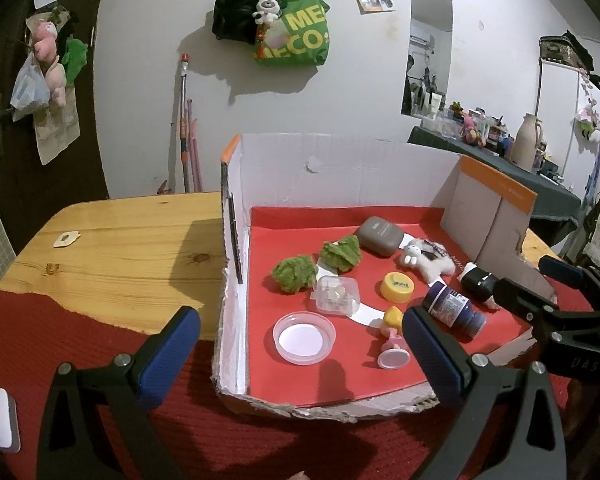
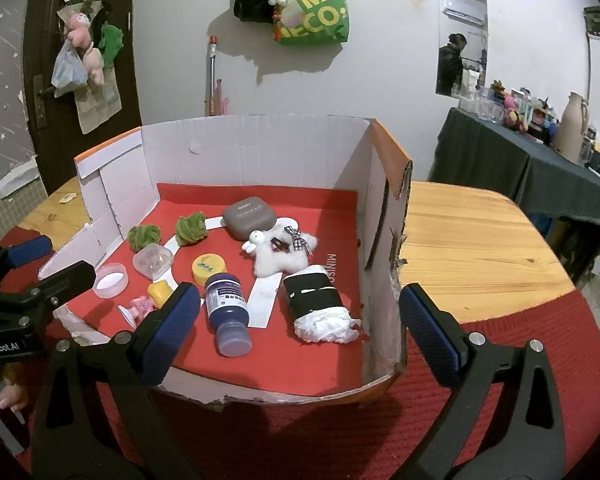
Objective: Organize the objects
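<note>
**Everything in the box, nothing in hand**

I am holding my left gripper (image 1: 300, 344) and right gripper (image 2: 300, 328) wide and empty at the near edge of the cardboard box (image 2: 260, 152). Inside it are lying the purple bottle (image 2: 225, 312), grey case (image 2: 249, 217), yellow cap (image 2: 209, 268) and black-and-white roll (image 2: 318, 300). I judge the sorting nearly finished.
</note>
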A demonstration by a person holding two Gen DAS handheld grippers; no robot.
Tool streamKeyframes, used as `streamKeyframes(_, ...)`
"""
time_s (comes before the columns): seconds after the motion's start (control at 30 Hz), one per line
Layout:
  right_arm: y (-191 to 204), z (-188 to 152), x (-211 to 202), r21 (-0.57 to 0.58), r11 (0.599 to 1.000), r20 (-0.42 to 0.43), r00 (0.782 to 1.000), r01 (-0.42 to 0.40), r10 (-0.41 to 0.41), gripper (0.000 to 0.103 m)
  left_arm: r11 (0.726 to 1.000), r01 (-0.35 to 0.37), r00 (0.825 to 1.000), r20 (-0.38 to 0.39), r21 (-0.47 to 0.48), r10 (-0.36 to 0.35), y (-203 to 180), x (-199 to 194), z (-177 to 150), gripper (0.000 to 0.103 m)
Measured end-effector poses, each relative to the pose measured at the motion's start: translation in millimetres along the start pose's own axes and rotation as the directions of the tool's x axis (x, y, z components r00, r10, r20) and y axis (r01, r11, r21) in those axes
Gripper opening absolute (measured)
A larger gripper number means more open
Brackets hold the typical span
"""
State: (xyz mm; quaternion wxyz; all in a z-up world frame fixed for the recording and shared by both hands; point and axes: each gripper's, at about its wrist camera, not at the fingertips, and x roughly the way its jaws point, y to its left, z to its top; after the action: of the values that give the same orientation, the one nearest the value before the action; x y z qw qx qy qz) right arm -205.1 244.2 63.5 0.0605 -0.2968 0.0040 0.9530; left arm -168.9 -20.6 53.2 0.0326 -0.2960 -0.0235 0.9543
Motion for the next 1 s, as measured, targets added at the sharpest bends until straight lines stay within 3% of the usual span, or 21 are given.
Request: streamKeyframes(1.0, -0.1, 0.0, 2.5, 0.003, 1.000, 0.000, 1.000, 0.004, -0.004, 0.103, 1.000, -0.007, 1.000, 0.006, 0.007, 0.007, 0.7, -0.6, -0.7, 0.103)
